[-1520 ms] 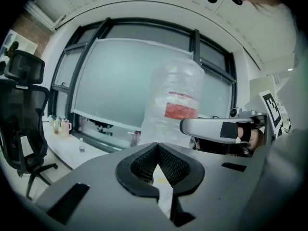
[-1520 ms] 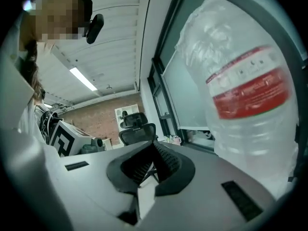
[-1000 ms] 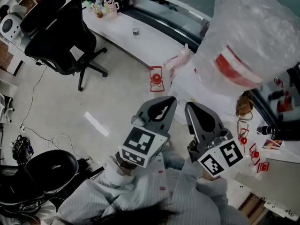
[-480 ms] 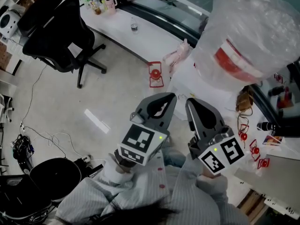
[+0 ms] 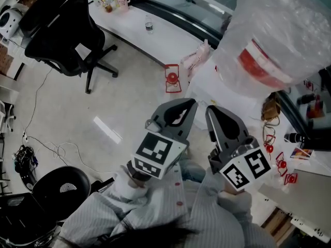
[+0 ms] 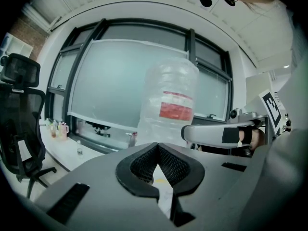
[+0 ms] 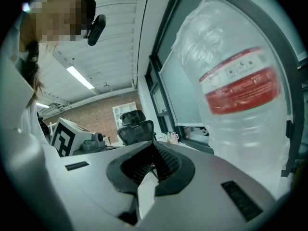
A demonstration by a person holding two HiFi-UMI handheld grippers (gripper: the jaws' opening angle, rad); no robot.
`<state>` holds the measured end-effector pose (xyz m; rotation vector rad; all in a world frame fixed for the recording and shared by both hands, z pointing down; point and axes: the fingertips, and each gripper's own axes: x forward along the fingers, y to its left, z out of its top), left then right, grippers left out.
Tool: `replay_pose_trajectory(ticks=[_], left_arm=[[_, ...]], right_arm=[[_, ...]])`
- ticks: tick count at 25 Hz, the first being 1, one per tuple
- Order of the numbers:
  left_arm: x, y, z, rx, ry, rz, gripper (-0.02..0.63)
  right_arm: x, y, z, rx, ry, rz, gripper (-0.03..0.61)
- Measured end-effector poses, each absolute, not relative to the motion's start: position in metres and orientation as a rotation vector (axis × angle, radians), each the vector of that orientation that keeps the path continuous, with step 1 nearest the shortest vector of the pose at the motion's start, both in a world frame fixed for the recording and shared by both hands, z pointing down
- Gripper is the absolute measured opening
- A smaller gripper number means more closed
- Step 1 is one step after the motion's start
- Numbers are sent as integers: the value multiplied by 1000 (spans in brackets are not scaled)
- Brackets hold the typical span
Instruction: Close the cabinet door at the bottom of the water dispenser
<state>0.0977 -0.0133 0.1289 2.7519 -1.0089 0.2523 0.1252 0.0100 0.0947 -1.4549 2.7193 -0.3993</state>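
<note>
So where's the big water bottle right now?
The water bottle fills the head view's upper right, on the white dispenser, just beyond the right gripper.

I can't read a single word from here. The water bottle (image 5: 282,27) wears a red label (image 5: 258,66) with a white strip along it. In the right gripper view that strip carries small icons and fine print, all too small to make out. The left marker cube (image 5: 156,156) and right marker cube (image 5: 247,170) bear only black-and-white square patterns.

Chair (image 5: 64,32) left of water bottle (image 5: 282,35)
</note>
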Motion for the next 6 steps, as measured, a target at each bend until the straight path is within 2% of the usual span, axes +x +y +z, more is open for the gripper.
replay_pose_trajectory(ticks=[6], left_arm=[[105,-18,128,2766,-997,257,11]], right_arm=[[131,12,94,-1463,2707,-394,14]])
